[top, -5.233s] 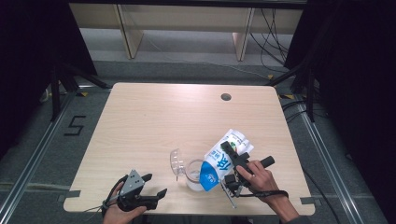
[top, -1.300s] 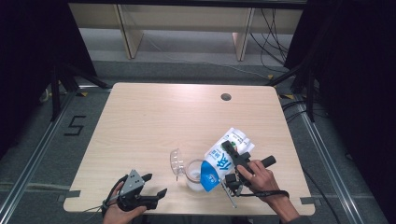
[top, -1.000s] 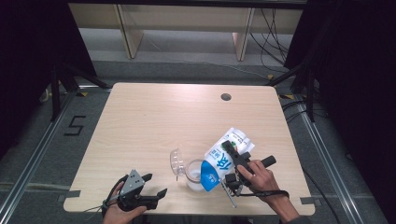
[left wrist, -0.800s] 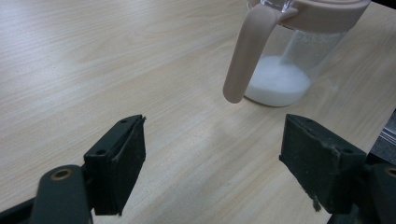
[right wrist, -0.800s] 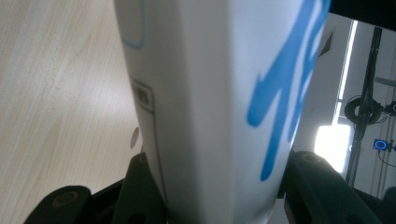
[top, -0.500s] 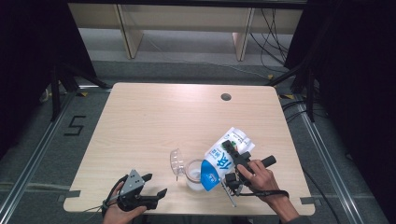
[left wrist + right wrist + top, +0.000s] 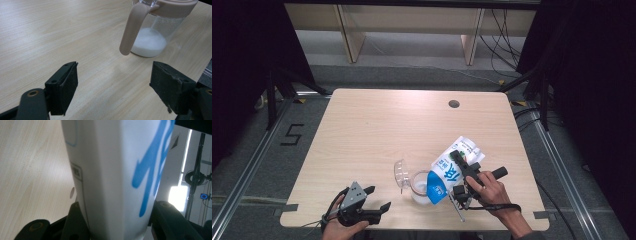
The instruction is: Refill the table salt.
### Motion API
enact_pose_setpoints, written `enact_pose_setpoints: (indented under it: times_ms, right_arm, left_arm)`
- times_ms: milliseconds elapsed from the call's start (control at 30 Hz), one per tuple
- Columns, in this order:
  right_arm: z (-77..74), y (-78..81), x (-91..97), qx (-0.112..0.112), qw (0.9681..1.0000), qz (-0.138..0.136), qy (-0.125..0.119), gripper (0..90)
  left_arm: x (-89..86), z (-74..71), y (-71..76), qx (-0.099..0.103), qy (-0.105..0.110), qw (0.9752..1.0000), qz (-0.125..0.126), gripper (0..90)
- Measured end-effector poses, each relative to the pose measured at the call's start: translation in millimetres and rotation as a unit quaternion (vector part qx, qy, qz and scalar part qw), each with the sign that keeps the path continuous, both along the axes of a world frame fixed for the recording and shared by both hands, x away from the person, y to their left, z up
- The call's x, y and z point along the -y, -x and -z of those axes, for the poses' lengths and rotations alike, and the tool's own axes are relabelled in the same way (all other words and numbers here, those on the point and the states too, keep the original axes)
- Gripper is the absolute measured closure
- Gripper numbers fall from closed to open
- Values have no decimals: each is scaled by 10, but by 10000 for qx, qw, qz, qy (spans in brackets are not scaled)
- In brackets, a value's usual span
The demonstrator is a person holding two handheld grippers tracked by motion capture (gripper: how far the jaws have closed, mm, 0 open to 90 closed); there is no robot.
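Evidently pouring: the right gripper [image 7: 460, 172] clamps the tilted carton [image 7: 451, 170] over the jug [image 7: 419, 186] near the table's front edge; tip slowly. Left gripper [image 7: 371, 200] sits open.

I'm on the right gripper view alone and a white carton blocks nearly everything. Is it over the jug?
Observer: Yes. From the high view the carton is tilted, its lower end over the jug.
Operator: Anything in the jug?
Observer: The left gripper view shows a shallow white pool of liquid at the bottom.
Operator: Where's the left gripper?
Observer: The left gripper sits near the table's front edge, jaws open, apart from the jug.
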State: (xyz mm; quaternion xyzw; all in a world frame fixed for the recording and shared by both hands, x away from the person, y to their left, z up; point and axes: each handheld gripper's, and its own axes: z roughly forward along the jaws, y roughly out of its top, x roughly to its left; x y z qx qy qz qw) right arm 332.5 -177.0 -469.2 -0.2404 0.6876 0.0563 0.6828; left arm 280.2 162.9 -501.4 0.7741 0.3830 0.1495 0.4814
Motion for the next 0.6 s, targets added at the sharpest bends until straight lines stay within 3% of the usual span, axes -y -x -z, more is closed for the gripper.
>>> enact_pose_setpoints:
  times_ms: [133,167,200,433,467,500,533,600]
  right_arm:
    - [-10,4,-2,-18,10000,29,8,631]
    - [-40,6,-15,66,9998,-15,177,631]
    - [-12,3,-2,-27,10000,31,-5,632]
    - [-16,7,-9,-13,10000,64,7,633]
    - [-42,11,-22,71,9999,22,150,634]
    - [-40,6,-21,82,9999,-8,131,635]
    - [-46,13,-23,63,9998,63,177,636]
    - [-19,1,-6,-18,10000,65,25,636]
  left_arm:
    - [0,-1,1,0,2,10000,1,217]
    - [-5,-3,-1,5,-20,10000,8,217]
    - [-9,-5,-2,17,-36,10000,15,217]
    - [0,-1,0,0,2,10000,2,217]
    - [-5,-2,-1,-1,-28,10000,13,217]
    - [-16,-6,-3,-1,-89,10000,39,217]
    - [-5,-3,-1,4,-12,10000,4,217]
    - [-6,-6,2,5,-28,10000,7,217]
